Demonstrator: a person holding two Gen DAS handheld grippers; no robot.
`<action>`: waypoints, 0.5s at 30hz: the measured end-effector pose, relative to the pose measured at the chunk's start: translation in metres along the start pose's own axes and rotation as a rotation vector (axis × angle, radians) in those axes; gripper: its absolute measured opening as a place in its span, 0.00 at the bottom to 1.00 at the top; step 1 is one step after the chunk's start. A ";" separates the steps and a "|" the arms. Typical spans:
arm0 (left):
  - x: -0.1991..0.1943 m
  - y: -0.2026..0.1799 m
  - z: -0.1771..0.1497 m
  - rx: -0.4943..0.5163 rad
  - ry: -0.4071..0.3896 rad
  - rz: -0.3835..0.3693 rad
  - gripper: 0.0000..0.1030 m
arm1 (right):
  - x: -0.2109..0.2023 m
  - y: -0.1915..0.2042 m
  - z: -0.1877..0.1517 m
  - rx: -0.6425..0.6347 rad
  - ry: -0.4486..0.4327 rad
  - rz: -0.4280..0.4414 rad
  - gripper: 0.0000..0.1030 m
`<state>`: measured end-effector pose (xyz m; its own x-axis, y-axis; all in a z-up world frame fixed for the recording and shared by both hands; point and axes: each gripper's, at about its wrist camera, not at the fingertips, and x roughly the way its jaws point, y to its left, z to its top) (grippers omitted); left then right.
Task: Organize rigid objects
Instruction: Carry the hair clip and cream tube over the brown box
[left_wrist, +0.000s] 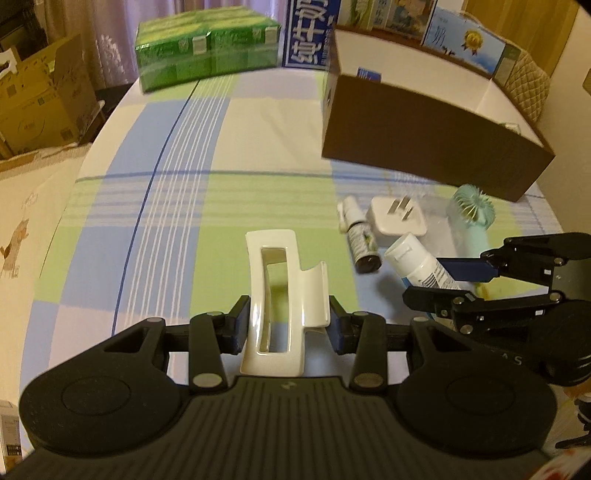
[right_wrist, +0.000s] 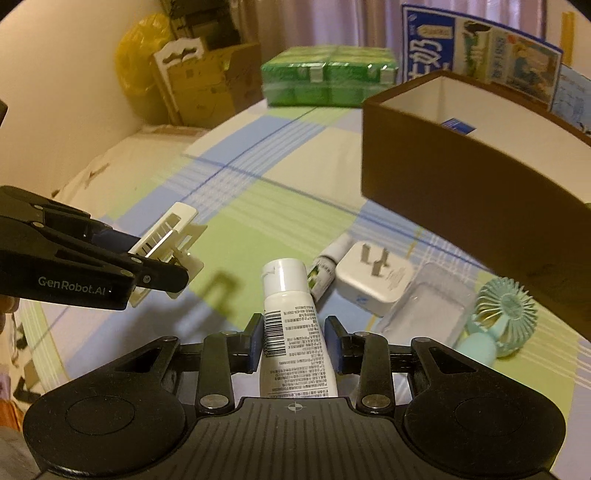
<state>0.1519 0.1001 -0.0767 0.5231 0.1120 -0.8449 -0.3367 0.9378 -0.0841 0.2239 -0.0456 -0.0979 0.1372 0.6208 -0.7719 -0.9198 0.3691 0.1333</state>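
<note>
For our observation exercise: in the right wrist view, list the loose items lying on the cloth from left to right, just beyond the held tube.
Small spray bottle → white plug adapter → clear plastic case → mint handheld fan.

Left gripper clamps white hair claw

The brown box stands open-topped, its near wall facing a cluster just before it: plug adapter, small spray bottle, mint fan and clear tray, crowding that approach. Left of the box, the checked tablecloth lies open as far as the green pack.
</note>
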 end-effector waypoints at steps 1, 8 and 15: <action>-0.002 -0.001 0.002 0.003 -0.007 -0.003 0.36 | -0.003 -0.001 0.002 0.005 -0.008 -0.001 0.31; -0.015 -0.013 0.016 0.033 -0.047 -0.024 0.36 | -0.027 -0.007 0.010 0.041 -0.064 -0.005 0.31; -0.024 -0.027 0.030 0.077 -0.083 -0.045 0.36 | -0.050 -0.018 0.016 0.070 -0.117 -0.022 0.31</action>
<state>0.1719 0.0818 -0.0386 0.6002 0.0928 -0.7944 -0.2518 0.9647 -0.0776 0.2399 -0.0720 -0.0520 0.2026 0.6870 -0.6978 -0.8889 0.4280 0.1633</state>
